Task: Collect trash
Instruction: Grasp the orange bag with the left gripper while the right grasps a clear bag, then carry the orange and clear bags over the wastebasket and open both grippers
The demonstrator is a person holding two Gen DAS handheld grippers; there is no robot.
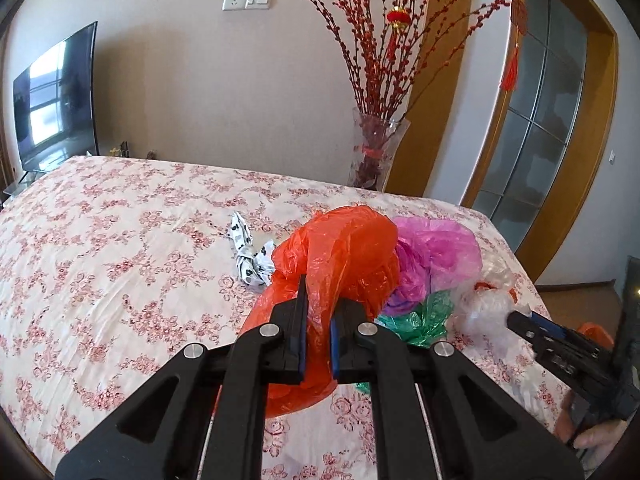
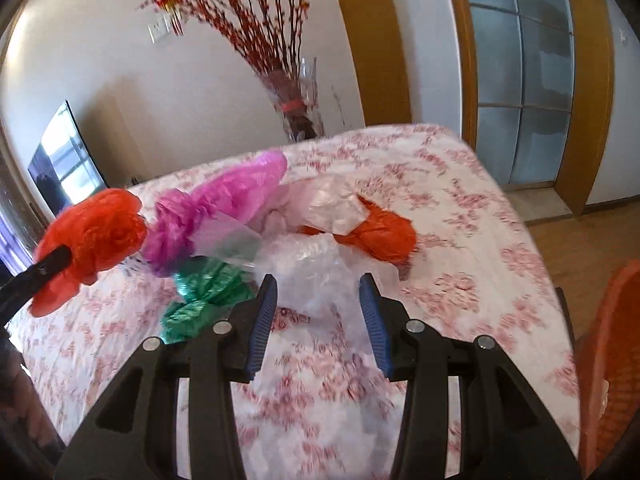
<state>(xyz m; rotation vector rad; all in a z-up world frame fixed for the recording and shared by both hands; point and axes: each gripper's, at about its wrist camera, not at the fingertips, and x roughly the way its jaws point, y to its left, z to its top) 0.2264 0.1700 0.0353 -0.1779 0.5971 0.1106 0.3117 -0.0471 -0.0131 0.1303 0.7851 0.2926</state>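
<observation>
Left wrist view: the left gripper (image 1: 319,312) pinches the red plastic bag (image 1: 344,252), pink bag (image 1: 436,252) just right of it

Right wrist view: the right gripper (image 2: 318,300) stands spread, empty, clear bubble wrap (image 2: 316,268) just ahead on the bed (image 2: 460,216)

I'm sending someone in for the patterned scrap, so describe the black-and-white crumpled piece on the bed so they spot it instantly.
On the pink floral bedspread, look left of the heap of coloured plastic bags. The small white crumpled wrapper with black spots lies alone there, just beside the orange plastic bag. It is the only printed, non-translucent piece.
</observation>
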